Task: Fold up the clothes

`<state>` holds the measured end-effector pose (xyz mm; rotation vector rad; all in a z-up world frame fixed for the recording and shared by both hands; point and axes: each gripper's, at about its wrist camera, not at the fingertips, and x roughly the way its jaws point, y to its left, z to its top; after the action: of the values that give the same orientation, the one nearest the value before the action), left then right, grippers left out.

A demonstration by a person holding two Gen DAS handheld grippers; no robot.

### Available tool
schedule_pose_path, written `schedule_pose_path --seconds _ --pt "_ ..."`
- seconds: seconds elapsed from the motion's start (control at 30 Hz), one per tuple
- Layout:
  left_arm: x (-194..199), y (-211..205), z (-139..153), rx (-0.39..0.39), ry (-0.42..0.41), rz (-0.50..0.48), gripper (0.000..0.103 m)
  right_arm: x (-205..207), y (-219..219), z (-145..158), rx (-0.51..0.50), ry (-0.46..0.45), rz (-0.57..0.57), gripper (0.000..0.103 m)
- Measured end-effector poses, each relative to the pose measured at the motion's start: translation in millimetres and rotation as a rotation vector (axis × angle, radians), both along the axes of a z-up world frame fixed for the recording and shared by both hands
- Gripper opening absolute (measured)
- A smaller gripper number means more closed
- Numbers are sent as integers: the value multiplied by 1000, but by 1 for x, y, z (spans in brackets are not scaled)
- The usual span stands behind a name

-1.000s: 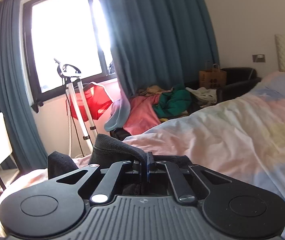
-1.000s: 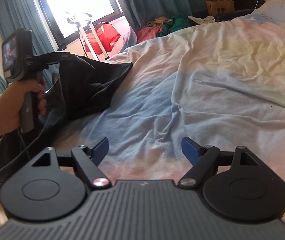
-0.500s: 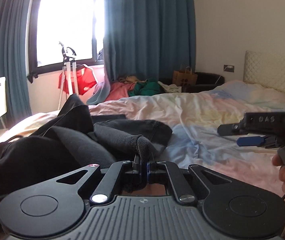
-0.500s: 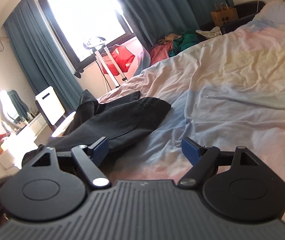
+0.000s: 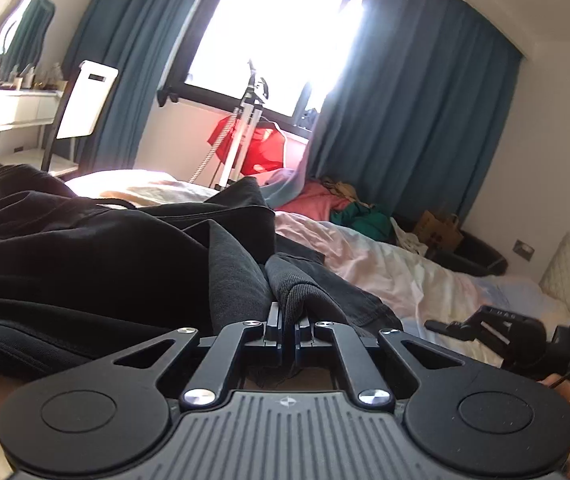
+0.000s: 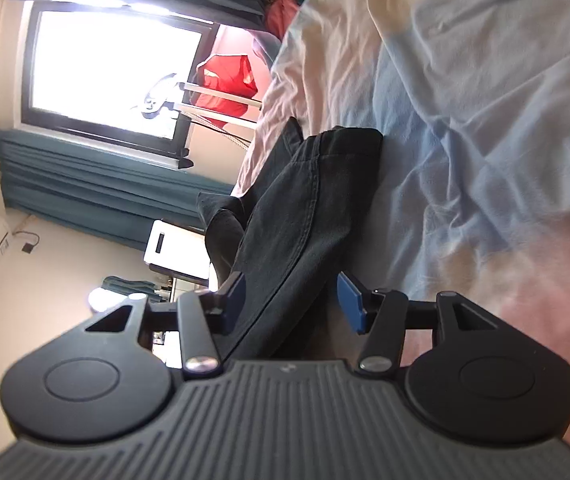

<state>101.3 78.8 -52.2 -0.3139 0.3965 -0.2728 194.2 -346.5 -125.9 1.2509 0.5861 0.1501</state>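
On pastel bedsheet (image 6: 485, 128): black trousers (image 5: 85, 264), fold pinched in closed left gripper (image 5: 288, 322); right gripper (image 6: 290, 296) spread wide, hem between, ungripped.

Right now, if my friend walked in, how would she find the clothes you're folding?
Start at the big bed with the pastel pink-and-blue sheet. Near its foot, toward the bright window, lies a dark charcoal garment, crumpled, with a stitched seam along it. It is the only dark thing on the bed; the left gripper is shut on a fold of it, and the right gripper is open around its edge.
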Motion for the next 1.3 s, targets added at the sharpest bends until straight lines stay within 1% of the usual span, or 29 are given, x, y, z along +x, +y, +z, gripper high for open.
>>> schedule_pose_path --seconds 0.07,0.17,0.23,0.27,0.3,0.33,0.43,0.5,0.6,0.7,0.8,0.87,0.9,0.93,0.97,1.0,1.03,1.1,1.13,1.23,1.3 --pt "3 14 2 -42 3 38 5 28 5 -18 41 39 9 54" --pt "7 23 2 -36 -16 73 5 61 15 -41 78 73 21 54" --pt "7 26 1 -32 -32 72 5 75 18 -46 63 52 1 53" --pt "8 26 -1 -30 -39 69 5 81 19 -46 47 42 -15 46" --pt "9 24 -2 -22 -41 60 5 85 17 -44 13 41 -34 18" --pt "10 21 -3 -11 -43 48 5 90 16 -42 -22 40 -54 7" --pt "13 5 -4 9 -52 -9 5 92 2 -26 -102 12 -100 7" --pt "12 -6 -5 15 -67 -62 5 86 -13 -10 -138 -15 -133 7" --pt "4 -28 -9 19 -96 -213 6 68 -45 14 -159 -41 -190 7" --pt "-3 -54 -22 47 -58 -311 8 41 -85 39 -206 -60 -256 7" --pt "-8 -80 -34 94 -26 -399 13 7 -123 55 -242 -50 -321 6" --pt "-12 -96 -41 131 -8 -452 23 -15 -147 62 -252 -40 -361 7" --pt "-14 -103 -44 146 1 -476 32 -27 -156 64 -268 -42 -379 7" --pt "-17 -109 -48 160 9 -499 40 -39 -165 66 -284 -43 -398 7" --pt "-21 -112 -51 168 17 -514 55 -51 -174 68 -300 -45 -417 7" --pt "-24 -114 -53 170 20 -523 63 -62 -181 68 -315 -51 -434 6" --pt "-26 -115 -55 173 25 -528 66 -73 -186 65 -312 -58 -447 6" --pt "-30 -118 -58 179 37 -535 67 -91 -200 47 -249 -52 -452 7" --pt "-29 -118 -60 176 54 -527 68 -98 -204 34 -212 -26 -458 7" --pt "-19 -112 -61 138 112 -493 70 -108 -210 4 -117 69 -466 7" --pt "-9 -100 -57 98 144 -438 73 -108 -209 0 -88 69 -471 7"
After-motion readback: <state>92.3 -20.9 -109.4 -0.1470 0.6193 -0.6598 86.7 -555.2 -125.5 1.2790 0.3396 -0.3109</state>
